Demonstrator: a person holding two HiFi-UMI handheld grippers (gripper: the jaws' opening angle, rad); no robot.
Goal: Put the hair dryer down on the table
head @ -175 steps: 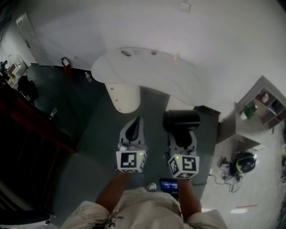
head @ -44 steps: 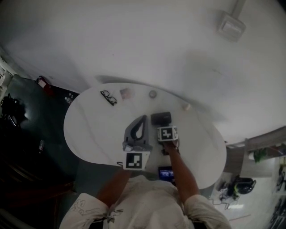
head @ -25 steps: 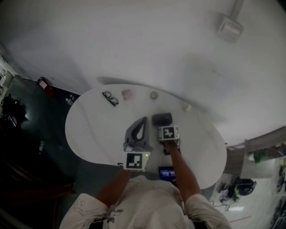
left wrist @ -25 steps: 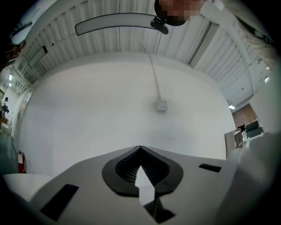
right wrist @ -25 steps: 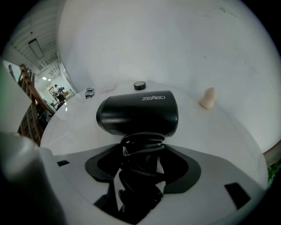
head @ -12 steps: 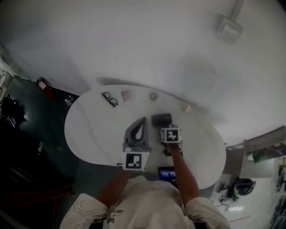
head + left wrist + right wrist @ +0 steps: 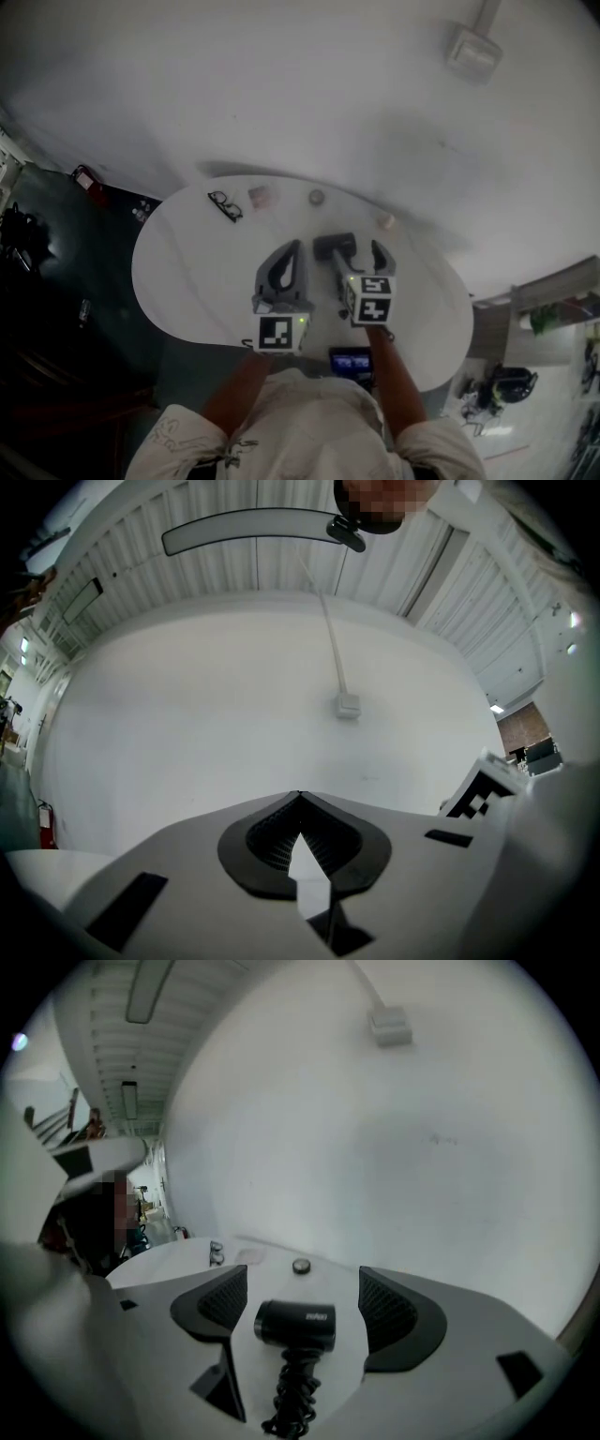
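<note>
Jaws closed on nothing at the left gripper (image 7: pixel 292 251), hair dryer (image 7: pixel 298 1324) lying on the table (image 7: pixel 187 272) just ahead between the jaws of the right gripper (image 7: pixel 356 255), which have just been opening wide and touch nothing, and it looks rigid, slick and barrel-heavy, so take the handle.

The handle of the hair dryer (image 7: pixel 333 246) is hidden behind the right claw (image 7: pixel 360 262). Its cord (image 7: pixel 292 1396) is cut off at the lower edge. The round item (image 7: pixel 317 197) beyond it cannot be identified.
</note>
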